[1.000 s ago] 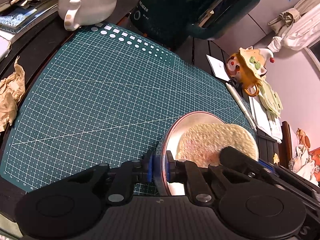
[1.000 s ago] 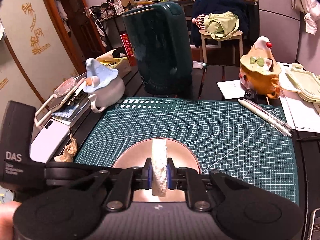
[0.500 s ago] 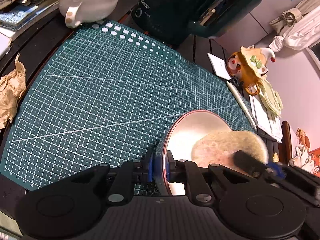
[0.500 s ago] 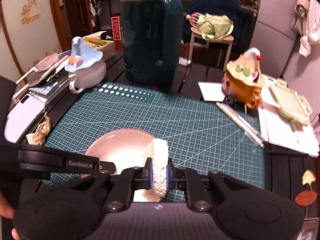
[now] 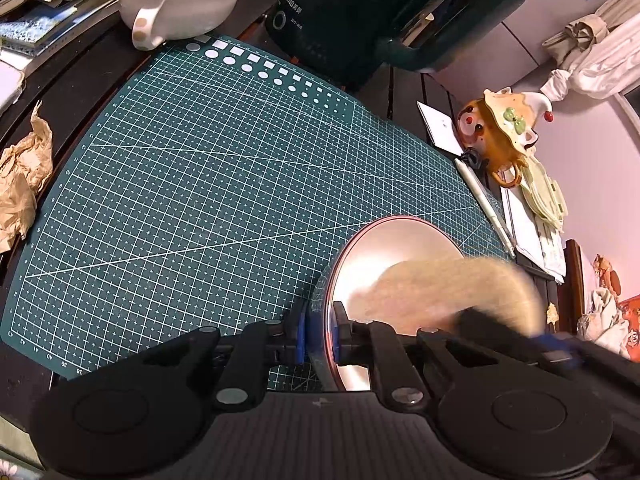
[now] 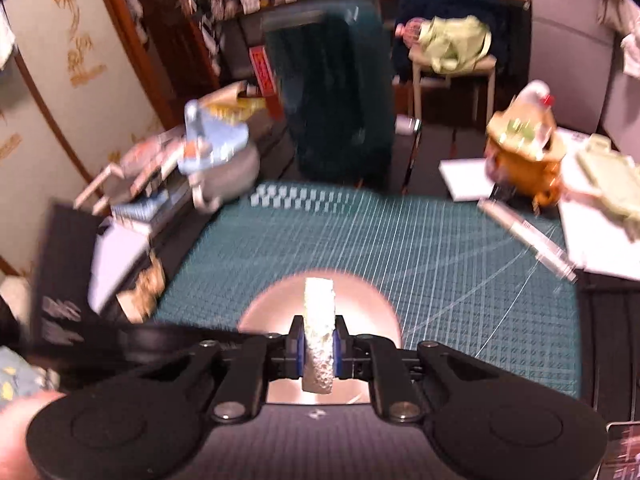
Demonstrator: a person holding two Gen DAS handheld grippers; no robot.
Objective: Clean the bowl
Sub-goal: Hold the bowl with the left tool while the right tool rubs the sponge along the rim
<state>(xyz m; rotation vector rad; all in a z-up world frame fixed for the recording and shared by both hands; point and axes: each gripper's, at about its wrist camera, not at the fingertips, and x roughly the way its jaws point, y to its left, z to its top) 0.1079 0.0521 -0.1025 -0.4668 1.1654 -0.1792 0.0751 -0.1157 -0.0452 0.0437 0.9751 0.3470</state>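
Bowl (image 5: 392,252): on the mat (image 5: 208,184), rim pinched by left gripper (image 5: 322,338).
Sponge (image 6: 319,340): clamped in right gripper (image 6: 319,346), inside bowl.
Change: sponge swept across the bowl since a second ago; scrubbing under way.

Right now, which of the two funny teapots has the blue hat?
The white teapot at the cutting mat's far left corner. Its lid is blue; the other teapot, on the right, is orange with a cream lid.

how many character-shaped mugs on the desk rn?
2. A white mug with blue hat lid at the cutting mat's far left corner; an orange mug off its right edge. Clutter could hide more.
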